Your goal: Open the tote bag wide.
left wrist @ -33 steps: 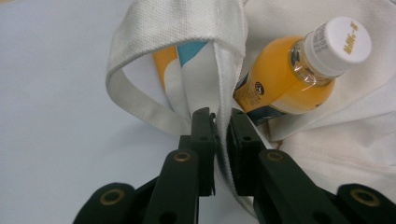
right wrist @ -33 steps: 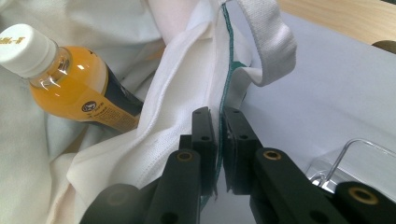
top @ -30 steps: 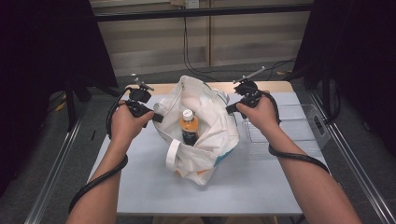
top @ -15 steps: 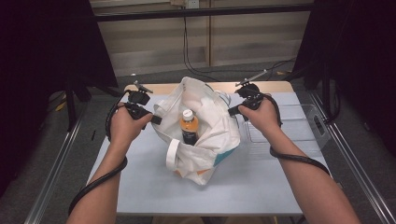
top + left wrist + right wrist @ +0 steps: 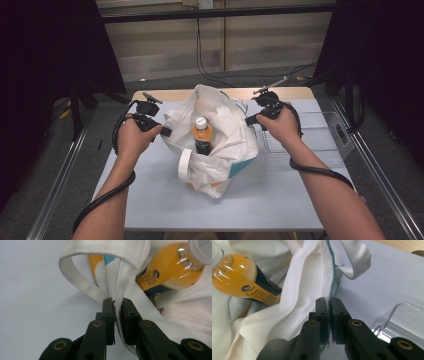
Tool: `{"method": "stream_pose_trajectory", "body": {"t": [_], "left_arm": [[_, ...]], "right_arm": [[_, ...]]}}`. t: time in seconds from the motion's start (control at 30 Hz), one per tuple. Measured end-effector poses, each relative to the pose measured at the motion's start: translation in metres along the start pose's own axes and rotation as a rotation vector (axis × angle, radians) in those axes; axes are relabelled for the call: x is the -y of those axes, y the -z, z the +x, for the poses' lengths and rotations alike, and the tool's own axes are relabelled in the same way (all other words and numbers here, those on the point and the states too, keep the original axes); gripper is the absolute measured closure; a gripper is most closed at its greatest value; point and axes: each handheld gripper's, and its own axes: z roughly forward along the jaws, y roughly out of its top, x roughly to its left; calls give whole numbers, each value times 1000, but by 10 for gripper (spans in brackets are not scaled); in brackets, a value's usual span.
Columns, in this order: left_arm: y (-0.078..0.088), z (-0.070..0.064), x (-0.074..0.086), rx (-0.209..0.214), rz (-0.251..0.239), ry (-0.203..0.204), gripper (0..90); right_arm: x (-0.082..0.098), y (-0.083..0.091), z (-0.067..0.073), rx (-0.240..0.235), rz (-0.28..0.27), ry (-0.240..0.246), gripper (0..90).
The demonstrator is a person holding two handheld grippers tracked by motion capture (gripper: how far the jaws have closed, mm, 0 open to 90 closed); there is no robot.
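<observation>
High view: a white cloth bag (image 5: 220, 145) lies in the middle of the pale grey table (image 5: 150, 200), its mouth pulled apart to either side by the two grippers. The left gripper (image 5: 165, 131), held in the person's left hand (image 5: 132, 137), meets the bag's left rim, and the right gripper (image 5: 248, 120), held in the right hand (image 5: 282, 125), meets its right rim. Inside the opened mouth stands a bottle (image 5: 202, 135) of orange drink with a white cap and a dark label band, leaning a little toward the far side. A white strap handle (image 5: 184, 162) loops down over the near face of the bag, just beside a patch of orange and teal print. A clear plastic container (image 5: 320, 137) sits on the table just right of the bag, behind the right hand. From the left gripper view, the two black jaws are closed on a folded edge of the bag's cloth (image 5: 117, 297), pinching the hem between the pads, with the bottle (image 5: 170, 267) lying in the fabric up and to the right. From the right gripper view, the jaws are likewise clamped tight on the bag's rim at a teal-stitched seam (image 5: 332, 287), the bottle (image 5: 242, 282) visible to the left within the cloth and the corner of the clear container (image 5: 402, 317) to the lower right.
</observation>
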Motion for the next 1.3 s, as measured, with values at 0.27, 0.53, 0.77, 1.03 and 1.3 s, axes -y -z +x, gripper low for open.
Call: {"method": "stream_pose_trajectory", "body": {"t": [0.27,0.53,0.77,1.03,1.3], "left_arm": [[-3,3,6,5,7,7,823],[0,3,5,12,-4,14,762],[7,0,-1,20,-24,18,658],[19,-5,-12,3,-52,13,569],[33,-12,-24,-11,-88,10,595]], "right_arm": [[3,0,-2,-8,-6,-7,855],[2,3,-2,-13,-15,-8,816],[-4,9,2,-3,-34,-6,718],[-12,16,9,9,-43,22,656],[-20,25,13,14,-59,49,694]]}}
